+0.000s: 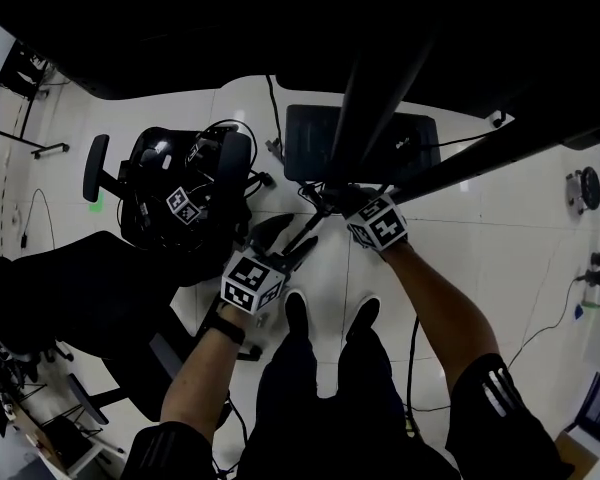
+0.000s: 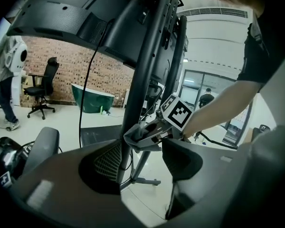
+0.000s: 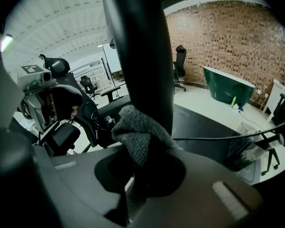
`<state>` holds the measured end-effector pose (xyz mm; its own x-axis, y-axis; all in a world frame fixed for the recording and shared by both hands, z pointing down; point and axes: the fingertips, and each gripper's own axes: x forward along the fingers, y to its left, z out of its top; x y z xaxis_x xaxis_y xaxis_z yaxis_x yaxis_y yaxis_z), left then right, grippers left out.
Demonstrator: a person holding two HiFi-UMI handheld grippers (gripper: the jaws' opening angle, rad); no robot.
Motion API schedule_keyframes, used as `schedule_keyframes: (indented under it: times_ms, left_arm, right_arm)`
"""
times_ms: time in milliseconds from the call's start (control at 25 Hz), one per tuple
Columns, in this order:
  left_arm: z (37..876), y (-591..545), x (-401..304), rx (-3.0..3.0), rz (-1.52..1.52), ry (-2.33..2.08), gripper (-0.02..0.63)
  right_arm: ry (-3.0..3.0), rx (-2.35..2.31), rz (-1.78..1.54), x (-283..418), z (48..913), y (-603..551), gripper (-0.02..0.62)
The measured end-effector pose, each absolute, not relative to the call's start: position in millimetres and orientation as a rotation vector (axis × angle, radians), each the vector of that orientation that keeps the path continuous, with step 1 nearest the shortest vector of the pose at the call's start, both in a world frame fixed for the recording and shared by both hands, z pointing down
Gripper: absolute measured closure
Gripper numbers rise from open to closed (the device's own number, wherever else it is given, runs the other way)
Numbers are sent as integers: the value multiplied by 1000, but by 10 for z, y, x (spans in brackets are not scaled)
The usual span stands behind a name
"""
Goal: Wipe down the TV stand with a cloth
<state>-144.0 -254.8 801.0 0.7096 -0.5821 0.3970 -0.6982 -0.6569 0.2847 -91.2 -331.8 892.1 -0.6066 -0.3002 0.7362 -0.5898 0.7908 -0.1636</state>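
Observation:
The TV stand's black pole point(image 3: 138, 56) rises close in front of the right gripper view. My right gripper point(image 3: 142, 172) is shut on a grey knitted cloth point(image 3: 138, 136), which presses against the pole. In the left gripper view the same cloth point(image 2: 137, 137) shows in the right gripper's jaws, touching the pole point(image 2: 149, 75). My left gripper point(image 2: 138, 167) stands open just short of the pole, nothing between its fingers. In the head view both grippers meet at the pole point(image 1: 375, 98) below the dark TV: left gripper point(image 1: 298, 240), right gripper point(image 1: 330, 200).
A black office chair point(image 1: 170, 193) with gear on its seat stands to the left. The stand's dark base plate point(image 1: 315, 138) and cables lie on the white floor. The person's shoes point(image 1: 330, 318) are right behind the grippers. A green tub point(image 2: 92, 98) sits by the brick wall.

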Motion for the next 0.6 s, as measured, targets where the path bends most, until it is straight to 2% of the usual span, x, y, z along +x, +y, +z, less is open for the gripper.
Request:
schedule_keyframes:
  times_ms: [600]
  left_arm:
    - [8431, -2462, -1474, 2461, 437, -978, 314]
  right_arm:
    - [-2184, 651, 629, -969, 9803, -3277, 565]
